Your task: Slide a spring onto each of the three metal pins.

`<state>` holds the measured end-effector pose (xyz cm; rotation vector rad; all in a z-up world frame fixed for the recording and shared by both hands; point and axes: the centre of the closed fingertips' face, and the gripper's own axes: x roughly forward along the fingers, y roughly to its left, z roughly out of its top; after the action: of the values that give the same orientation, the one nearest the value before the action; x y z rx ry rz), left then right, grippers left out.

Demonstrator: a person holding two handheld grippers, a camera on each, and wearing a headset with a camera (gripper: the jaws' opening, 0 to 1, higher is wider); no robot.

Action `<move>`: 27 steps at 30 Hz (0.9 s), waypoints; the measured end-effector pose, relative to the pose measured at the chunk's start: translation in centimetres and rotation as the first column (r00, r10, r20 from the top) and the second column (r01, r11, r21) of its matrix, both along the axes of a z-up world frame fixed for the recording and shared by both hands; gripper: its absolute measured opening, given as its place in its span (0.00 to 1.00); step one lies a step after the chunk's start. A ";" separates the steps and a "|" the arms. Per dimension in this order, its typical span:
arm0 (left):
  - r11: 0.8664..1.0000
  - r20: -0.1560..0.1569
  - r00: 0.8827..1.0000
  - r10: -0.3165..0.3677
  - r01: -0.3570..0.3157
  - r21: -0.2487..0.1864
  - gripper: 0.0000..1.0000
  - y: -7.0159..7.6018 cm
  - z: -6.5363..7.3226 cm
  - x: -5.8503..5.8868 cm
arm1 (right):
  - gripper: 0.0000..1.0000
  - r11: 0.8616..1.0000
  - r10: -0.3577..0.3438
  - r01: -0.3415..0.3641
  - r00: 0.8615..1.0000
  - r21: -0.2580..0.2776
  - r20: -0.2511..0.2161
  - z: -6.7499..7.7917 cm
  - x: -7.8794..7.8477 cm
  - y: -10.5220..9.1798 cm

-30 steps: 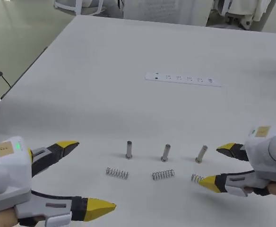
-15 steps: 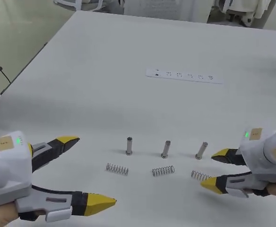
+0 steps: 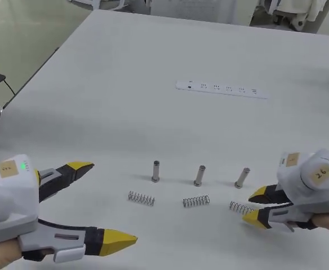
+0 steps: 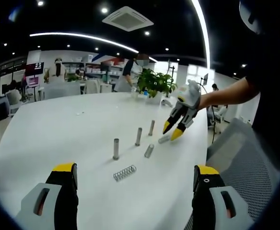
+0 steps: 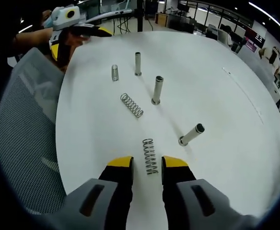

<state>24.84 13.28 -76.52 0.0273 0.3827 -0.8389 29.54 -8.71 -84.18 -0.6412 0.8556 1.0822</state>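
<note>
The right gripper (image 3: 251,208) hovers low over the table (image 3: 153,101), to the right of the middle pin (image 3: 199,175) and nearer the person. Its jaws are a little apart and straddle the near end of the right-hand spring (image 5: 150,155). In the right gripper view the coil lies lengthwise in the gap, but it is hard to tell whether either pad touches it. The left gripper (image 3: 111,202) hangs well to the left of the middle pin, jaws spread wide and holding nothing.

The middle pin, the left-hand pin (image 3: 156,171) and the right-hand pin (image 3: 242,178) all stand bare. A good pickup probably means closing gently across the coil near one end, leaving the other end open. The spring can then be turned in line with the right-hand pin and threaded down.
</note>
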 end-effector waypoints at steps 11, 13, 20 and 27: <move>1.000 -0.001 1.000 0.002 -0.002 0.002 0.98 0.1 0.0 0.0 | 0.14 0.999 0.023 -0.024 0.999 -0.045 -0.037 -1.1 0.0 -0.1; 1.000 -0.003 1.000 0.002 -0.002 0.001 0.98 0.1 0.0 0.0 | 0.12 0.999 0.024 -0.026 0.999 -0.047 -0.041 -1.2 0.0 -0.1; 1.000 -0.008 1.000 -0.013 0.013 0.004 0.98 -0.3 -0.2 -0.3 | 0.08 0.998 0.035 -0.037 0.998 -0.057 -0.045 -1.4 -0.2 -0.2; 1.000 -0.006 1.000 -0.027 0.027 0.004 0.98 -0.7 0.0 -0.2 | 0.08 0.997 0.053 -0.055 0.998 -0.055 -0.044 -1.4 -0.3 -0.2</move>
<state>24.61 12.56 -76.56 0.0340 0.3900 -0.8648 29.24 -8.89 -85.54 -0.6937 0.9125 1.1268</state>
